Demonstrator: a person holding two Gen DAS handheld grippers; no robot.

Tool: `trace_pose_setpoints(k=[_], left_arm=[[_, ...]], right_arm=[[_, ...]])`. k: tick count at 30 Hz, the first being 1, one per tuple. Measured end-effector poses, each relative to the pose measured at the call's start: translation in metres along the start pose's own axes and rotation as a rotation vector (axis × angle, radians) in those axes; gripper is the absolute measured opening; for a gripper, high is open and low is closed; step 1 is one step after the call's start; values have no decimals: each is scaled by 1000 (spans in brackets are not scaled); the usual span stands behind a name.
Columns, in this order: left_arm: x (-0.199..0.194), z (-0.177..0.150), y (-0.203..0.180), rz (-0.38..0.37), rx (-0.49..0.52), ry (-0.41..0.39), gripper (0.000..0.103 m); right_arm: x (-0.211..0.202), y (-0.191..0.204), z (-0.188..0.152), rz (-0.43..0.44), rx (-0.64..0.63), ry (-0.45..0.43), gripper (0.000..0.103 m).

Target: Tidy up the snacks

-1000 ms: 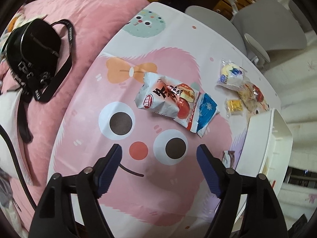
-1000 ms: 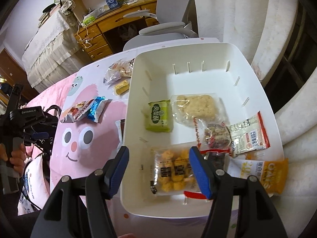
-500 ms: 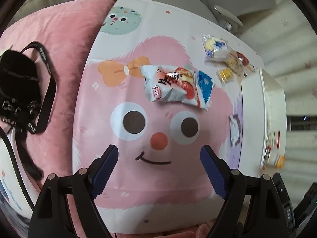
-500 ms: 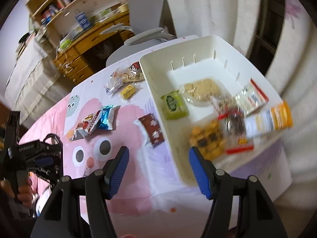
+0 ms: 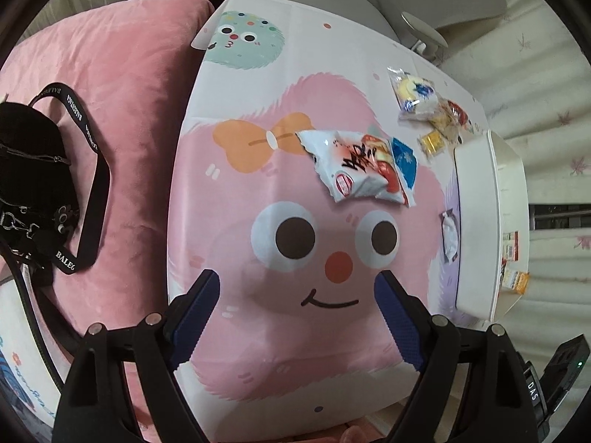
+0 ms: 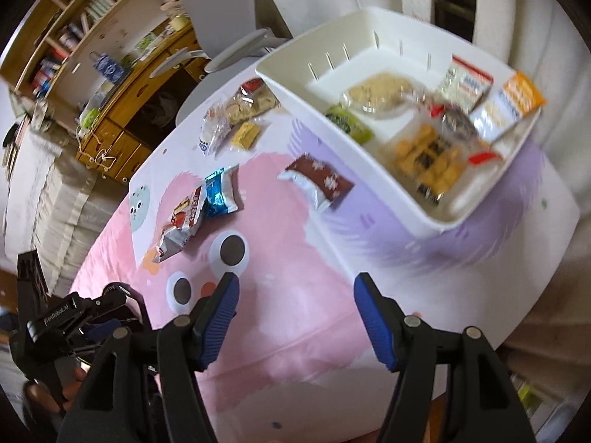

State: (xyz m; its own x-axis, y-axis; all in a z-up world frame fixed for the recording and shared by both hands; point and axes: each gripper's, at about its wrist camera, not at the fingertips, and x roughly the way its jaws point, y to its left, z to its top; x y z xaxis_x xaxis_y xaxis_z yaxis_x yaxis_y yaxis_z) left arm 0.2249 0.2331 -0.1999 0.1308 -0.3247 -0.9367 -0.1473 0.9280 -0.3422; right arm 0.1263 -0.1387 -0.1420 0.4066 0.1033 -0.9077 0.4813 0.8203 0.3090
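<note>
At the far left of the left wrist view a black bag [image 5: 29, 181] with a lettered strap lies on a pink cushion [image 5: 122, 85], just beside the tabletop [image 5: 258, 74] and its cartoon-face cloth. The left tongs [image 5: 298, 284] hang over the drawn smile with their 2 blue pads spread wide and opening further; nothing is between them and they touch nothing. Beyond them, near the orange bow, lies a white and red snack bag [image 5: 354, 168], and a blue packet [image 5: 404, 160] lies against its right side. Further right, by the tabletop's far edge, sit a clear-wrapped cake [image 5: 413, 92], a clear-wrapped pastry [image 5: 448, 120] and a small yellow sweet [image 5: 432, 143]. A silver-backed packet [image 5: 450, 236] lies just beside the wall of the white bin [image 5: 476, 221] at the right edge.

In the right wrist view the left tongs' black frame, held by a hand [image 6: 70, 387], shows at lower left. The right tongs [image 6: 294, 282] stand moderately wide and are opening, empty, above the pink cloth near the drawn eyes. The snack bag and blue packet sit left of centre, a brown packet [image 6: 321, 181] in the middle, well apart from the tongs. At upper right the bin holds about 7 snacks, among them a green packet [image 6: 349, 123] and an orange one [image 6: 522, 96].
</note>
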Motion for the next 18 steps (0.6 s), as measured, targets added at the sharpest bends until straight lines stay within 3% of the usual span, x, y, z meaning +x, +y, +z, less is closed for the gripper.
trace_pose_setpoints(k=[5, 18], left_arm=[[3, 7, 3, -21, -25, -18, 89], [23, 36, -22, 16, -4, -43, 89]], right_arm=[[8, 3, 6, 12, 89, 24, 75], [59, 9, 47, 7, 259, 22, 77]])
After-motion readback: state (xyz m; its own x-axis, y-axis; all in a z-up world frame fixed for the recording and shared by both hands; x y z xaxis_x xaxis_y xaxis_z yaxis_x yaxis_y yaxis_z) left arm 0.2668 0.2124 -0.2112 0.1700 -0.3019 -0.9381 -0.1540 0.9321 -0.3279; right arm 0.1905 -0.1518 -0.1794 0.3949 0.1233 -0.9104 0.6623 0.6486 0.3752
